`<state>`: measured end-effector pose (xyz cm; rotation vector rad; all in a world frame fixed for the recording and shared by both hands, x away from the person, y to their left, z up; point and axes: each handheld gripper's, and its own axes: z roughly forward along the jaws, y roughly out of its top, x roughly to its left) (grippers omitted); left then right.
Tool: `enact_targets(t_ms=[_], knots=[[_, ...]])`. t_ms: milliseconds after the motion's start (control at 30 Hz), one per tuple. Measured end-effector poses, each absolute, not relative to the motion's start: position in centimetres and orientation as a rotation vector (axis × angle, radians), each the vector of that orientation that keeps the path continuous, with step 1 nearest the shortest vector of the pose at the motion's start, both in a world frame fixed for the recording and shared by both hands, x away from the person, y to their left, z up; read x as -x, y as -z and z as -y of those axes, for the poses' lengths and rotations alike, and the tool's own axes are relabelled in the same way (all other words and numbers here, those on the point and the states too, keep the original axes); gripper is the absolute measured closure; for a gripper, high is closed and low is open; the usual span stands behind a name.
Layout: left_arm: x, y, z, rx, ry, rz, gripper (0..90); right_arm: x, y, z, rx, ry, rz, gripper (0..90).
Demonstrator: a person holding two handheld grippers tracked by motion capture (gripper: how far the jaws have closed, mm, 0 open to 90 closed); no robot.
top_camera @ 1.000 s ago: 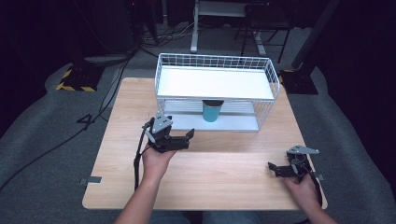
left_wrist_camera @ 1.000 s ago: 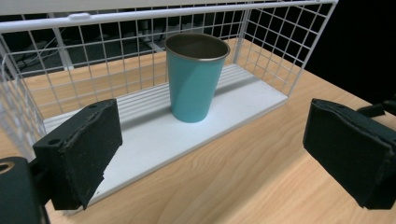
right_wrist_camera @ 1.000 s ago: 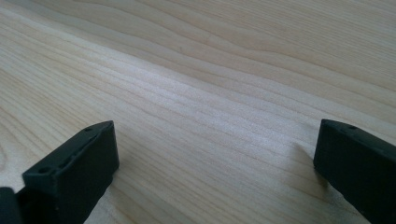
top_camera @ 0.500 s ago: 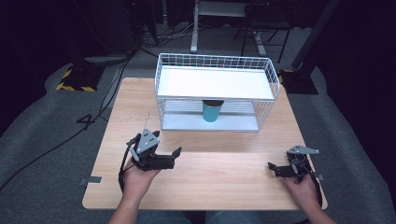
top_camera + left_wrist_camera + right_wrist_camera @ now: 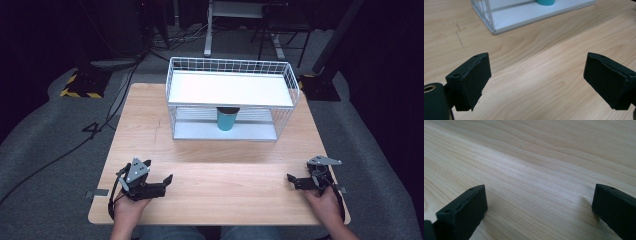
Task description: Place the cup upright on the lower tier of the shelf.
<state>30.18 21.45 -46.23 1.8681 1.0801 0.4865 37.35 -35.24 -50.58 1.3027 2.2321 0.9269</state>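
Both grippers are held low at the near edge of the wooden table (image 5: 220,185), one at each corner, and nothing is carried. The left gripper (image 5: 161,183) is seen with its jaws spread wide; in the left gripper view bare wood lies between the two black pads (image 5: 471,80), and the lower shelf of the wire rack (image 5: 499,15) with the foot of the teal cup (image 5: 545,2) is seen beyond. The right gripper (image 5: 295,181) is likewise spread wide and empty, with plain tabletop between its pads (image 5: 465,206).

The teal cup (image 5: 226,119) is found upright on the lower shelf of the white wire rack (image 5: 230,89), under the upper shelf, near the middle and well apart from both grippers.

The step is judged to be a rest or ready position, with no grasp in hand. If the cup is to be taken, a long forward reach is called for, low enough to pass under the upper shelf through the rack's open front, with the jaws kept apart until the cup's sides are flanked
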Motion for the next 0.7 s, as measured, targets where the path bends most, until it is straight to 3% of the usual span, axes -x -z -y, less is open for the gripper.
enact_targets(t_ms=[500,700], knots=[[-31.4,50.1,-23.5,-1.970,-0.465,-1.198,8.3,-37.3,50.6,35.2,-1.303,-0.927,-2.232,0.1],[-31.7,50.3,-24.0,-2.012,-0.440,-1.271,15.1,-37.4,50.6,35.2,-1.303,-0.927,-2.232,0.2]])
